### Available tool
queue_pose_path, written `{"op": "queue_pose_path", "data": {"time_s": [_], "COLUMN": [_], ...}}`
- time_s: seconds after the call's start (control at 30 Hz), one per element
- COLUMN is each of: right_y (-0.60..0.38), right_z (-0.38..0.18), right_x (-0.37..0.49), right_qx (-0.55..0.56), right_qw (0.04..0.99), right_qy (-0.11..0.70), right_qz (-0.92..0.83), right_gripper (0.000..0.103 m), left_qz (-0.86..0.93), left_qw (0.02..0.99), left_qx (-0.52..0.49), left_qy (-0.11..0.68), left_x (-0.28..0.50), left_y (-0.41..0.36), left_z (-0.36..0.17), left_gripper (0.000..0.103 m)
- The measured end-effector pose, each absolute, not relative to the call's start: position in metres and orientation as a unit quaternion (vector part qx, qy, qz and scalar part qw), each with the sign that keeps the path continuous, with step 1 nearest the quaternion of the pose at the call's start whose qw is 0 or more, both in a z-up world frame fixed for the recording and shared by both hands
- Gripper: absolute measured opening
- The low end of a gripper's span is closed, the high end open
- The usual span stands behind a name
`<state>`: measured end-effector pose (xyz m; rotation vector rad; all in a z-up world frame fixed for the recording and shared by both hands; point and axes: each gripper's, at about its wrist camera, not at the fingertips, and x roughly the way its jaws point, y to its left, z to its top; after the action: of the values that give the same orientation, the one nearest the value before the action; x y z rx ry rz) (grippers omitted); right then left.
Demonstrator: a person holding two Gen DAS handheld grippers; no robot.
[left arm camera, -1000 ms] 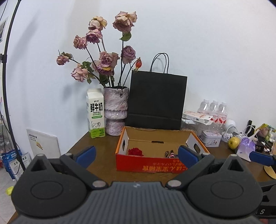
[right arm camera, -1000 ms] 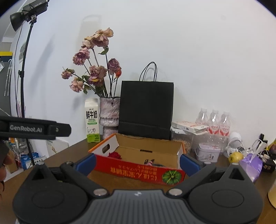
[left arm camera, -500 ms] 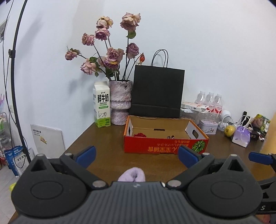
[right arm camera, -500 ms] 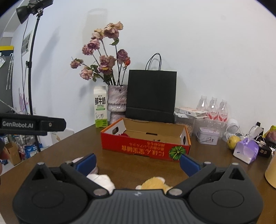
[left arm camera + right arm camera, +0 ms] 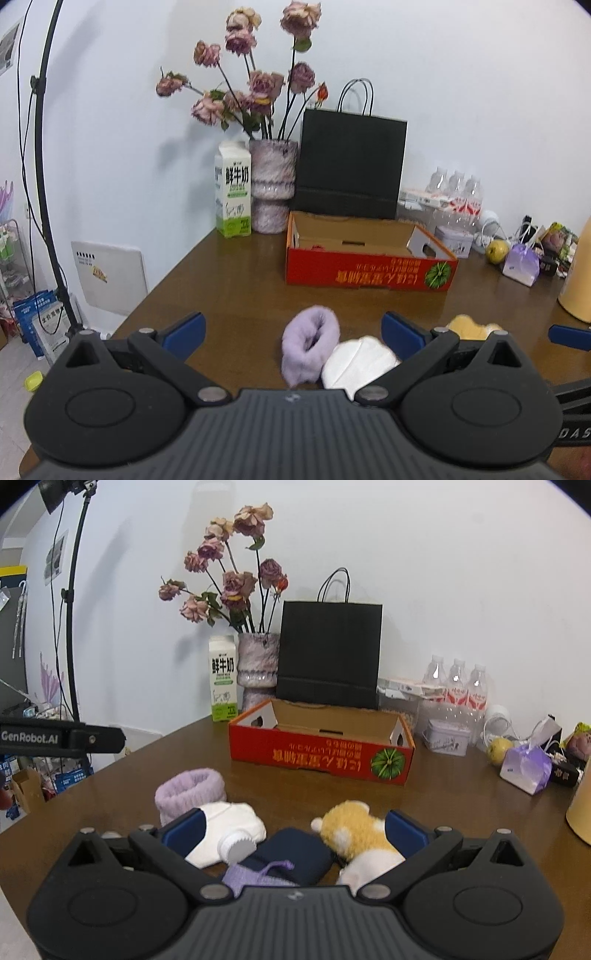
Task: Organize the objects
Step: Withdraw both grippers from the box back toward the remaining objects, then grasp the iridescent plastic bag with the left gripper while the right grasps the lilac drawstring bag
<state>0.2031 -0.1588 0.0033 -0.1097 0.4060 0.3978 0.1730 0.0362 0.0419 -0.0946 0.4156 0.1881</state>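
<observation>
Both the left gripper (image 5: 291, 328) and the right gripper (image 5: 293, 829) are held wide apart, gripping nothing. A lilac band (image 5: 190, 794), white pouch (image 5: 229, 830), navy cloth (image 5: 295, 853) and plush toy (image 5: 354, 834) are clustered near the table's (image 5: 443, 805) front edge. The red box (image 5: 321, 753) is set behind them, unobstructed, before a black bag (image 5: 328, 650), vase (image 5: 256, 664) and milk carton (image 5: 222, 679) at the back edge.

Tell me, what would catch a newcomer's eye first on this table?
Probably the red cardboard box in the middle of the table, open at the top, with a tall vase of faded roses and a black paper bag behind it by the wall. Nearer, soft things cluster: a purple fluffy band and an orange-and-white plush toy.
</observation>
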Motion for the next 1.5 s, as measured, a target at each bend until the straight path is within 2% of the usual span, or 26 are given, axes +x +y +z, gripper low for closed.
{"op": "queue_pose_path", "data": {"time_s": [0.6, 1.07, 1.13, 1.23, 1.3, 1.4, 1.5], "right_y": [-0.168, -0.171, -0.169, -0.168, -0.166, -0.164, -0.163], "right_z": [-0.044, -0.066, -0.067, -0.067, -0.067, -0.071, -0.074], "right_x": [0.178, 0.202, 0.204, 0.208, 0.211, 0.216, 0.22], "right_qx": [-0.04, -0.014, -0.009, -0.001, 0.0, -0.007, -0.011], "right_qw": [0.948, 0.938, 0.935, 0.932, 0.931, 0.93, 0.929], "right_qy": [0.242, 0.289, 0.295, 0.3, 0.303, 0.31, 0.316], "right_qz": [0.201, 0.191, 0.197, 0.204, 0.205, 0.198, 0.192], "right_gripper": [0.103, 0.103, 0.103, 0.103, 0.103, 0.103, 0.103], "left_qz": [0.082, 0.052, 0.054, 0.051, 0.046, 0.034, 0.021], "left_qw": [0.968, 0.957, 0.956, 0.952, 0.951, 0.953, 0.954], "left_qx": [-0.037, -0.065, -0.066, -0.069, -0.072, -0.071, -0.064], "left_qy": [0.232, 0.277, 0.282, 0.293, 0.298, 0.294, 0.292], "left_x": [0.146, 0.184, 0.189, 0.195, 0.198, 0.197, 0.196], "left_y": [0.048, 0.04, 0.04, 0.041, 0.043, 0.043, 0.04], "left_z": [-0.013, -0.05, -0.055, -0.062, -0.067, -0.068, -0.069], "left_gripper": [0.103, 0.101, 0.097, 0.079, 0.057, 0.048, 0.046]}}
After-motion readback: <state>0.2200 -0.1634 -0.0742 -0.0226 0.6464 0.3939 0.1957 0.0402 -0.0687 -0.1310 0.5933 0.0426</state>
